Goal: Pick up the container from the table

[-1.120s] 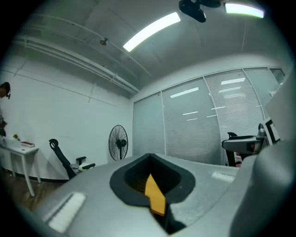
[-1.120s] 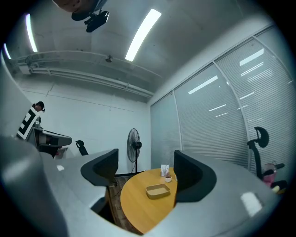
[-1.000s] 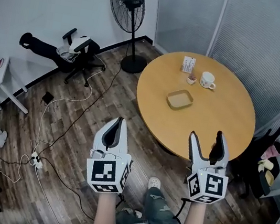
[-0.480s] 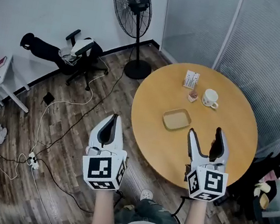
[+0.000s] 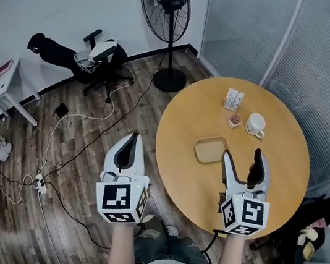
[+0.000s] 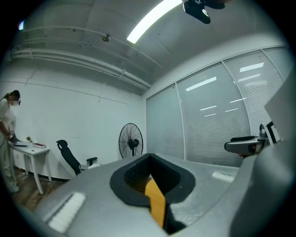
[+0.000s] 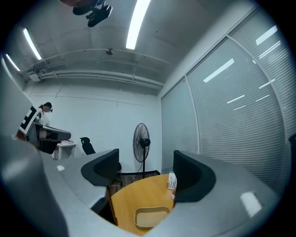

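Container [image 5: 211,150] on table [image 5: 187,116], just ahead of parted right tongs [image 5: 243,154].

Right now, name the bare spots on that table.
Bare: the left stretch from the container to the table edge, and the right side beyond the mug. Crowded: the far side, where card stand, small pot and mug cluster.

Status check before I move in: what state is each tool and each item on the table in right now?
Left tool: shut, empty.
Right tool: open, empty, held above the near side of the table.
Container: upright on the table, empty, not gripped.
Mug: upright on the table.
Fan: standing upright.
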`<state>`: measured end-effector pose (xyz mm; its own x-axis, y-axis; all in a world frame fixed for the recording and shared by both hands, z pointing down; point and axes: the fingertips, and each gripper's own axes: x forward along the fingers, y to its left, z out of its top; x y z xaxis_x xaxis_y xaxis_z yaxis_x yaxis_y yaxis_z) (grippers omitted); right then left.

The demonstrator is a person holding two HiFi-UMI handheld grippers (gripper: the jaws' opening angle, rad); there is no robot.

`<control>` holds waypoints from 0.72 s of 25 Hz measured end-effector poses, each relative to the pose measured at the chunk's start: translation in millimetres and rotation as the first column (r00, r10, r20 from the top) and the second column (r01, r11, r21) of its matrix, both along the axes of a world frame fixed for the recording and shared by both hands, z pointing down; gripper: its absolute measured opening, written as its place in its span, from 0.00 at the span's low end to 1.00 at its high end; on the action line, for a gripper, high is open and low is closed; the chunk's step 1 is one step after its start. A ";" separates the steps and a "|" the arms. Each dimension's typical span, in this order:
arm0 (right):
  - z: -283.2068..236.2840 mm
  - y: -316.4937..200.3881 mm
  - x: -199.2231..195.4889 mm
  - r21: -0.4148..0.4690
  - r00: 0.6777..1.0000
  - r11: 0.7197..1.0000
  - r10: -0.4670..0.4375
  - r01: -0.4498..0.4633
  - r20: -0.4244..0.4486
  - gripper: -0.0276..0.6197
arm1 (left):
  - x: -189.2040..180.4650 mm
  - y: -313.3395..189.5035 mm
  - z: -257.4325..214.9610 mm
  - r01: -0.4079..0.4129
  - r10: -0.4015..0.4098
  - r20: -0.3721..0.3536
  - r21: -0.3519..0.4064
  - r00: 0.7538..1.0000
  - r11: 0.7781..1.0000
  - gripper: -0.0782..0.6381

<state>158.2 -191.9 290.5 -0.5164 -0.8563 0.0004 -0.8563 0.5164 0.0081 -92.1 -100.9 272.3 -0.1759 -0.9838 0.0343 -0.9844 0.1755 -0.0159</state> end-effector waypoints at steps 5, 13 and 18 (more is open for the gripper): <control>17.4 -16.6 -17.9 -0.043 1.000 0.999 0.000 -0.001 -0.012 0.65 | -16.6 -15.0 16.0 -0.006 0.005 -0.015 -0.039 1.000 0.999 0.11; 40.4 -58.9 -52.9 -0.090 0.999 0.996 0.020 -0.024 -0.041 0.65 | -50.5 -65.8 42.2 -0.047 0.043 -0.051 -0.091 0.998 0.995 0.11; 56.5 -87.2 -73.0 -0.129 0.997 0.990 0.043 -0.051 -0.062 0.65 | -71.7 -105.4 52.8 -0.088 0.082 -0.057 -0.123 0.995 0.988 0.11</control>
<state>85.2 -279.1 347.0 -0.4716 -0.8703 0.1424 -0.8796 0.4757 -0.0054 -163.8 -206.3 325.1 -0.0864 -0.9825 0.1650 -0.9957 0.0907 0.0183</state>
